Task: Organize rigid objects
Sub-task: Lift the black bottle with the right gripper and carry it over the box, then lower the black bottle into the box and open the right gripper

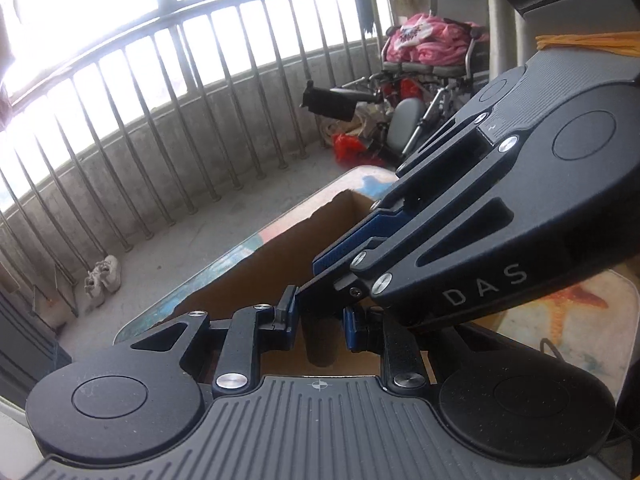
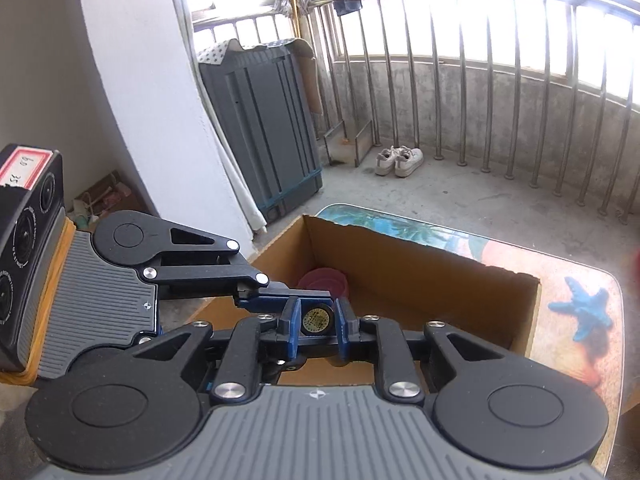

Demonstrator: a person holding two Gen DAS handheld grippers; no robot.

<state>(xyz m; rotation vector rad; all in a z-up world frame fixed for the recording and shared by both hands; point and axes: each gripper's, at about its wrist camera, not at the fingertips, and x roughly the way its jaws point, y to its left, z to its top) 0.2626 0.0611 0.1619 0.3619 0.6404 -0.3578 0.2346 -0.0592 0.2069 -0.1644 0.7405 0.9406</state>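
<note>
Both grippers meet over an open cardboard box on a printed table. A dark cylinder stands between my left gripper's blue pads, which close on its sides. In the right wrist view the same cylinder shows its round gold-labelled end between my right gripper's pads, which also press on it. The left gripper reaches in from the left there. The right gripper's body crosses the left view from the upper right. A pink round object lies in the box.
The table has a beach print with a blue starfish. A metal railing runs around the balcony. White shoes lie on the floor, a grey cabinet stands by the wall, and a wheelchair with pink cloth is at the far end.
</note>
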